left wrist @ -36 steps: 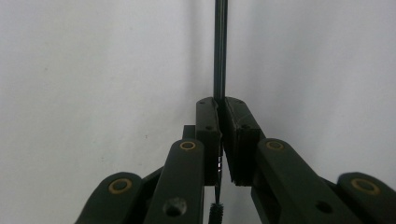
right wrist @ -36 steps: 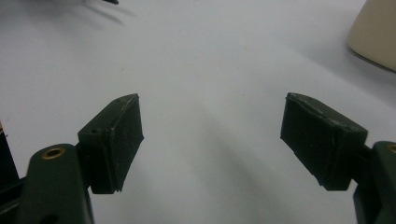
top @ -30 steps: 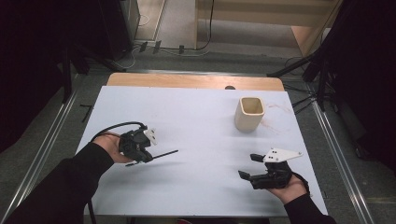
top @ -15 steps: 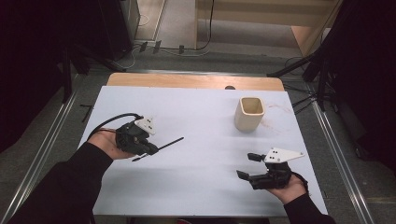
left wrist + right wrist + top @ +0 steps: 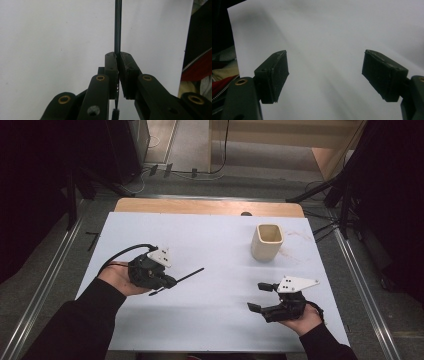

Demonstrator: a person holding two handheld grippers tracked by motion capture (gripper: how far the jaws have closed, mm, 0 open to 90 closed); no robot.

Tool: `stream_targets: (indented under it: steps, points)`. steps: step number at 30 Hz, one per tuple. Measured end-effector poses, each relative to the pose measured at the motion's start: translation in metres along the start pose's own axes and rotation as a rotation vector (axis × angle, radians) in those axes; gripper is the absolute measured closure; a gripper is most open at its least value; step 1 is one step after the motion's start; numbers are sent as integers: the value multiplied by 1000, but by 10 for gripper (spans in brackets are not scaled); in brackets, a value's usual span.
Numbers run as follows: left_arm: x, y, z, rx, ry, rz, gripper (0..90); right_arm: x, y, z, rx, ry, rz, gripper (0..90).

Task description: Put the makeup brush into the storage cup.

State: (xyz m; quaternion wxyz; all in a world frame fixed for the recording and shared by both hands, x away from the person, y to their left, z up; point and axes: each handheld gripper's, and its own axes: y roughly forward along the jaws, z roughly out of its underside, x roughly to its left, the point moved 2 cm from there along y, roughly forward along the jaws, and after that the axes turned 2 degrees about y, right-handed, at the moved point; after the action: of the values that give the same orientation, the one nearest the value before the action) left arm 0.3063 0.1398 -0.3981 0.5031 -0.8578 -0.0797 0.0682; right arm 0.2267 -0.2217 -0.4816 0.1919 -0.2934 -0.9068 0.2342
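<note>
Left gripper [image 5: 169,282], left of centre in high view, clamped a thin dark metal rod [image 5: 190,275]; right gripper [image 5: 260,296], lower right, stood unclenched near the beige square cup [image 5: 266,242].

The white worktop [image 5: 215,320] lies bare across its middle and near edge, open for passage. A beige cup [image 5: 267,241] stands upright near the far right corner, the one standing obstacle. A thin black rod [image 5: 187,276] juts from the left claw [image 5: 169,282] toward the centre. The right claw [image 5: 260,296] sits by the near right corner, well apart from both.
</note>
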Motion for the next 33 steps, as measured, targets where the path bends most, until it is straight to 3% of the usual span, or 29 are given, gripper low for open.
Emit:
stream_targets:
  steps: [5,12,17,28,33]
  points:
    - [-2,2,-3,-44,-7,-12,853,4,1,-5,-14,-25,-38,227]
    - [-4,5,-4,-66,-16,-38,853,6,2,-10,-28,-35,-41,222]
    - [-11,9,-6,-47,-2,-56,853,4,4,-13,-30,-31,-73,248]
    - [-19,22,-19,-2,41,-16,853,10,7,-25,-16,-65,-81,245]
    - [-22,29,-28,44,73,-2,853,14,12,-30,25,-96,-89,235]
